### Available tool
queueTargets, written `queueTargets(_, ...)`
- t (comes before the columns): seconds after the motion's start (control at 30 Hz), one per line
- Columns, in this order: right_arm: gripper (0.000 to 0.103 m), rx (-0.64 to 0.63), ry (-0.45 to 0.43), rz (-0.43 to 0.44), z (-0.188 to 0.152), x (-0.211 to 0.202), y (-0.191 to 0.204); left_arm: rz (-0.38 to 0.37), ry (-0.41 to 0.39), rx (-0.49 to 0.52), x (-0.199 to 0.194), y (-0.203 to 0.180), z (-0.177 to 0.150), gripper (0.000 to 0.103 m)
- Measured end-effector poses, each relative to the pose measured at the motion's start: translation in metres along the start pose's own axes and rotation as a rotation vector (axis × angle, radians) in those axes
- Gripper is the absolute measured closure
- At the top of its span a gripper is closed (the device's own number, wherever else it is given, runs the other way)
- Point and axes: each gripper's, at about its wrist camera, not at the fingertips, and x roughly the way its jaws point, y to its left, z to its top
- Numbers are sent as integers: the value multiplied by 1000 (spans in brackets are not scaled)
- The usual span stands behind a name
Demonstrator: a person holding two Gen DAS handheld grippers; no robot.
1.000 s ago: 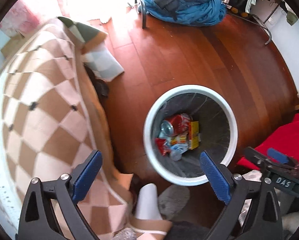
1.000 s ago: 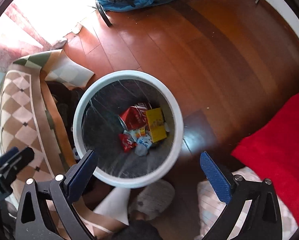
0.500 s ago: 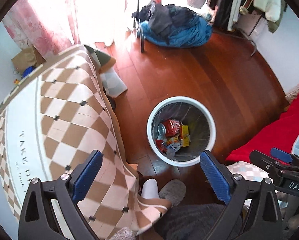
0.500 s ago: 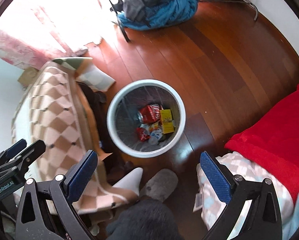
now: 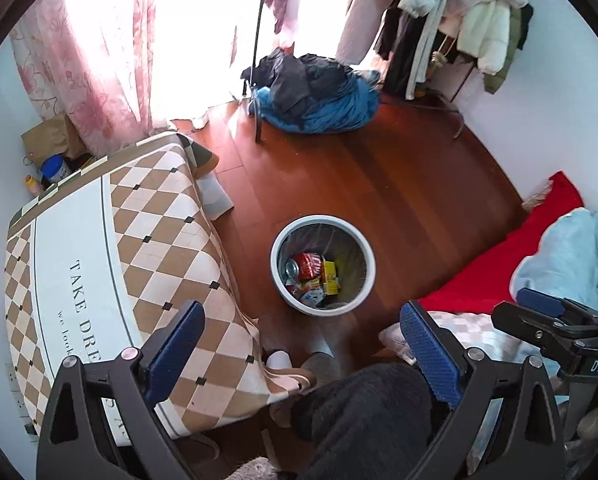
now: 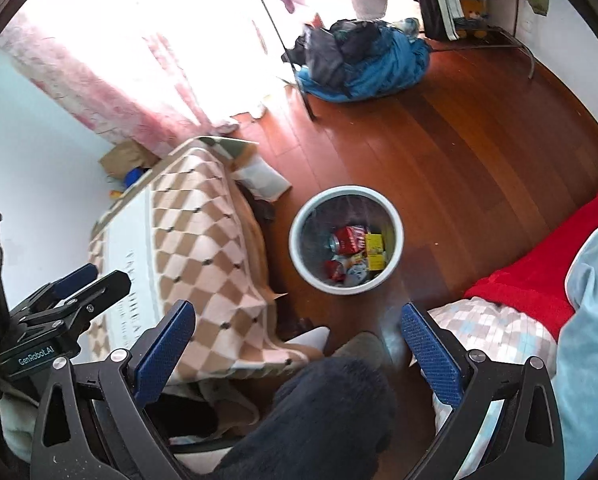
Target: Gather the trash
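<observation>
A round white trash bin [image 5: 323, 309] stands on the wooden floor; it also shows in the right wrist view [image 6: 345, 285]. Inside lie a red soda can [image 5: 307, 264], a yellow box [image 5: 330, 278] and wrappers. My left gripper [image 5: 303, 344] is open and empty, held high above the floor, well back from the bin. My right gripper [image 6: 299, 340] is open and empty at a similar height. Each gripper shows in the other's view: the right one [image 5: 555, 320] and the left one [image 6: 79, 288].
A table with a checkered brown-and-white cloth [image 5: 119, 272] stands left of the bin. A red blanket [image 5: 511, 264] lies to the right. A blue pile of clothes [image 5: 315, 100] and a clothes rack [image 5: 439, 20] are at the back. The person's dark-trousered leg [image 5: 371, 412] and slippers are below.
Both grippers have risen and pulled back from the bin, which now looks much smaller. Both stay open and empty. More of the room and the table top has come into view.
</observation>
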Motion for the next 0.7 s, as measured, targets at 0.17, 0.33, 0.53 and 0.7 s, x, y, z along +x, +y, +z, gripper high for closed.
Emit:
queueTargets(0.17, 0, -16, -9, 58, -11, -30, 18, -52, -12, 0, -29, 3, -5, 3)
queueTargets(0.33, 0, -37, -8, 100, -19, -50, 34, -81, -17, 4, -49, 5, -10, 3)
queueTargets(0.53, 0, -61, -7, 124, -25, -63, 47, -98, -24, -2, -65, 10, -14, 3)
queueTargets(0.7, 0, -74, -9, 123, -26, -67, 54, -97, -36, 2, -73, 13, -16, 3)
